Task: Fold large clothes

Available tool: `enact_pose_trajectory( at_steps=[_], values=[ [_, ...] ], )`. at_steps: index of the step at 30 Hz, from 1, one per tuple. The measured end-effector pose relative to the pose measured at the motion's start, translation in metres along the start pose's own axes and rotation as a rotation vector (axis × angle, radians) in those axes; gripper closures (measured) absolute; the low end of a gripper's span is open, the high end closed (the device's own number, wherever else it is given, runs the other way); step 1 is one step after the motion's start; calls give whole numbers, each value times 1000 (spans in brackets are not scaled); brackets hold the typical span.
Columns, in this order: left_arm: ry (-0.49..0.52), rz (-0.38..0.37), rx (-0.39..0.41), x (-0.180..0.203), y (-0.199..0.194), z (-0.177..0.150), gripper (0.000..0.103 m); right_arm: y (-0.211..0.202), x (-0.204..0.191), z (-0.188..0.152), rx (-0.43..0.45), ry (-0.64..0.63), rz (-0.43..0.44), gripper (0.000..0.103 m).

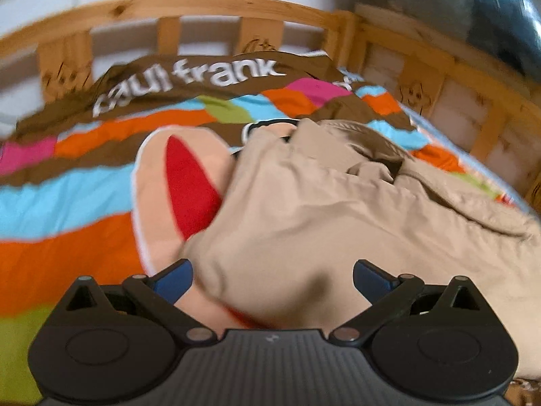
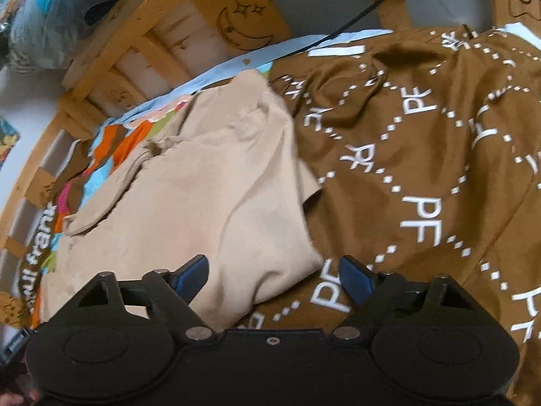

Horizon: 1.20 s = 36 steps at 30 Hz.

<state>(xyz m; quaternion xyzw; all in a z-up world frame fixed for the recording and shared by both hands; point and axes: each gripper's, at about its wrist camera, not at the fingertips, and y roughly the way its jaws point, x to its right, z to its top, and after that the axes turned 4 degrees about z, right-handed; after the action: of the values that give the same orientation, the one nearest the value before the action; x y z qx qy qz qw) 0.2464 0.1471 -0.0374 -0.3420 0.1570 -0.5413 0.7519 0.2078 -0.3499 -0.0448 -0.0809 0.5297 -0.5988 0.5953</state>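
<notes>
A large beige garment (image 1: 321,209) lies crumpled on a striped bed cover. It also shows in the right wrist view (image 2: 203,196), spread across the bed. My left gripper (image 1: 272,275) is open, its blue-tipped fingers (image 1: 174,279) on either side of a bulge of the beige cloth, close above it. My right gripper (image 2: 274,272) is open over the near edge of the garment, one finger (image 2: 192,272) above the beige cloth and the other above the brown blanket.
A striped "paul frank" cover (image 1: 67,186) lies under the garment. A brown blanket with white "PF" letters (image 2: 422,155) lies to its right. A wooden bed rail (image 1: 203,10) runs around the bed. A black cable (image 2: 372,3) crosses the rail.
</notes>
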Motion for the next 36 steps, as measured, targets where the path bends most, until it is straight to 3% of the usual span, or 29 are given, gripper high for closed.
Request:
enact_pose_trajectory(
  at_steps=[6, 11, 12, 15, 17, 18, 19, 20, 21, 22, 26, 29, 33, 36],
  values=[
    [-170, -126, -80, -51, 10, -12, 2, -2, 1, -5, -42, -27, 51, 21],
    [-204, -159, -89, -54, 24, -2, 24, 3, 4, 5, -33, 26, 90, 21],
    [-204, -151, -91, -53, 26, 0, 29, 5, 4, 6, -29, 25, 91, 24],
    [-229, -138, -124, -52, 38, 5, 31, 14, 5, 12, -21, 16, 81, 34],
    [-247, -134, -135, -53, 45, 6, 36, 19, 8, 16, -8, 29, 69, 45],
    [-250, -125, -136, -52, 46, 6, 43, 21, 11, 19, -3, 53, 60, 54],
    [-243, -103, -140, -50, 46, 9, 59, 22, 14, 21, -2, 71, 53, 65],
    [-234, -77, -146, -48, 46, 11, 68, 22, 14, 23, 1, 80, 50, 70],
    [-235, -75, -154, -48, 46, 14, 88, 21, 14, 24, 5, 73, 44, 79],
    [-244, -93, -153, -48, 43, 17, 96, 18, 11, 25, 12, 58, 40, 87],
    [-220, -91, -75, -39, 17, 31, 102, -7, -14, 26, 77, -40, 48, 95],
    [-241, -157, -34, -45, -13, 42, 102, -43, -40, 28, 122, -142, 78, 97],
    [-211, -147, -69, -60, -36, 40, 102, -76, -46, 18, 106, -191, 52, 98],
    [-174, -145, -146, -68, -27, 20, 102, -68, -34, -6, 54, -230, -1, 96]
  ],
)
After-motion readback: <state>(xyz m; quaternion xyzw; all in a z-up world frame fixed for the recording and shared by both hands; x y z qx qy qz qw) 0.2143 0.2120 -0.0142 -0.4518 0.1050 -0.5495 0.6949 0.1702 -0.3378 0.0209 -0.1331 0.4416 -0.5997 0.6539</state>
